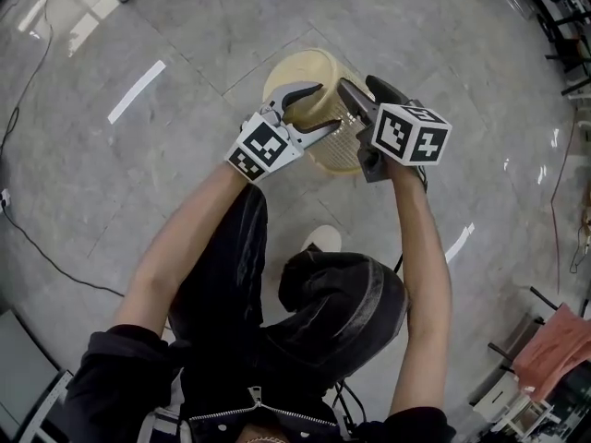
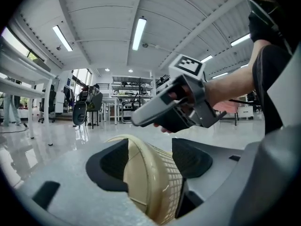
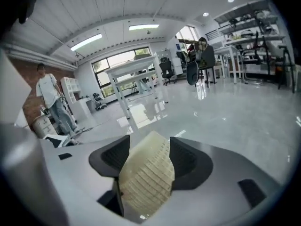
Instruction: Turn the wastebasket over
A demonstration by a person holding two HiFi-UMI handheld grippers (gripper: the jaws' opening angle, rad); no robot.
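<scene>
Over the grey stone floor [image 1: 138, 183] at twelve o'clock, the cream latticed plastic wastebasket [image 1: 309, 67] sat tilted, the left hand-held gripper [image 2: 150, 154] clamped on its rim, the right hand-held gripper [image 3: 149, 154] open-jawed astride its wall, seemingly to flip it.

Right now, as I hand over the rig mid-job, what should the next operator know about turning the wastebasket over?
Left tongs: closed on the wastebasket at its bottom edge, one jaw on the solid bottom, the other on the mesh wall.
Right tongs: open wide, with the mesh wall between the jaws; no firm grip shows.
Wastebasket: tilted above the floor, bottom facing up and away from the person. Whether it touches the floor cannot be told.
Done: it looks part-way through the turn.
Left: probably finish the turn, set it down, release.
</scene>
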